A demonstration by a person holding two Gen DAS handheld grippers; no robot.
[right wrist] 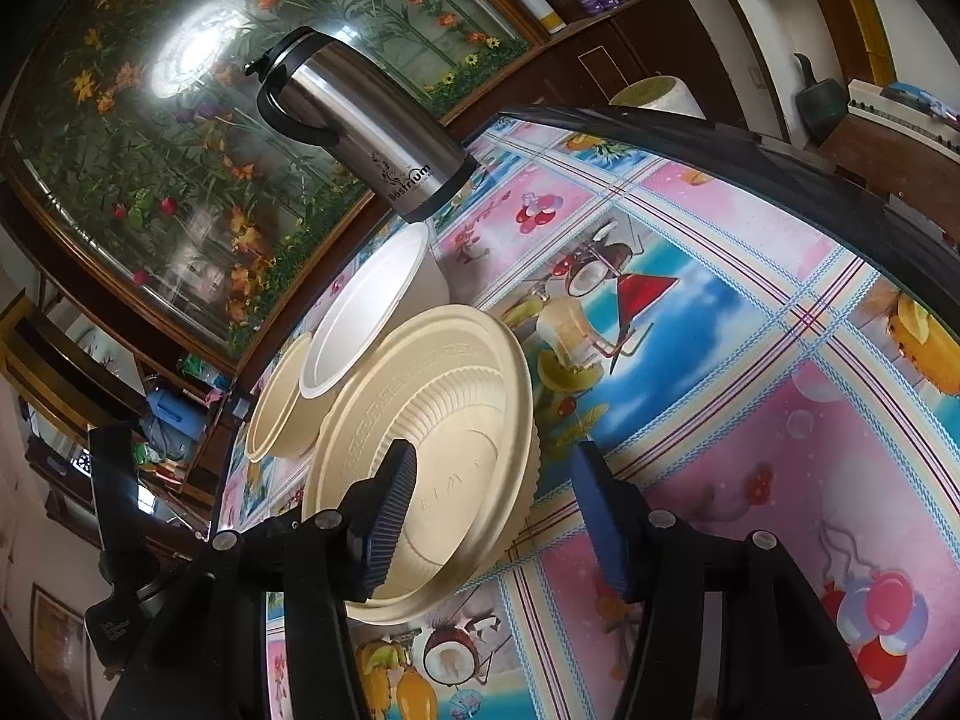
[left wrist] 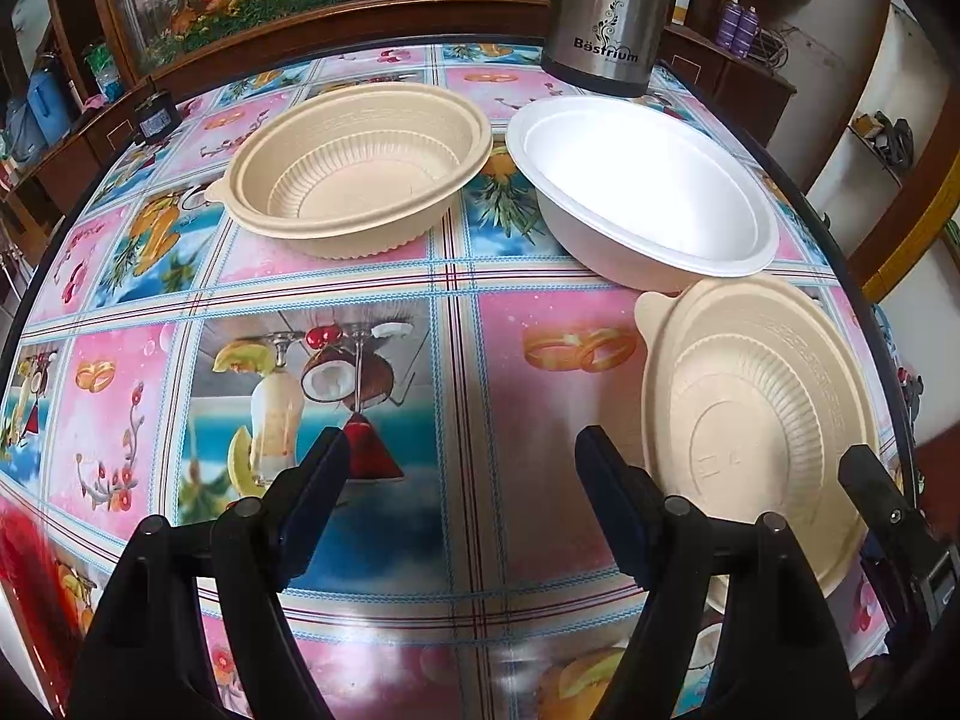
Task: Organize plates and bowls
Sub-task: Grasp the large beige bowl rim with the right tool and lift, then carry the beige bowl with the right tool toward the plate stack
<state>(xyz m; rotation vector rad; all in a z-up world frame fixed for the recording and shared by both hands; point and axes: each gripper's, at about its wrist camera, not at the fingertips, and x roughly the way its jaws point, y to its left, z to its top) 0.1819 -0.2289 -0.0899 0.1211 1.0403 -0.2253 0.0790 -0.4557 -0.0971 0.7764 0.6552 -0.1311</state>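
Beige near bowl (right wrist: 444,438) sat lower centre of the right wrist view – right gripper (right wrist: 492,516) jaws spread around its rim, not clamped; left gripper (left wrist: 462,504) jaws released, empty

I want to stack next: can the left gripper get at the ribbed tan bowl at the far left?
Probably yes. The left gripper is open, and only bare tablecloth lies between it and the tan bowl; the white bowl sits off to the side.
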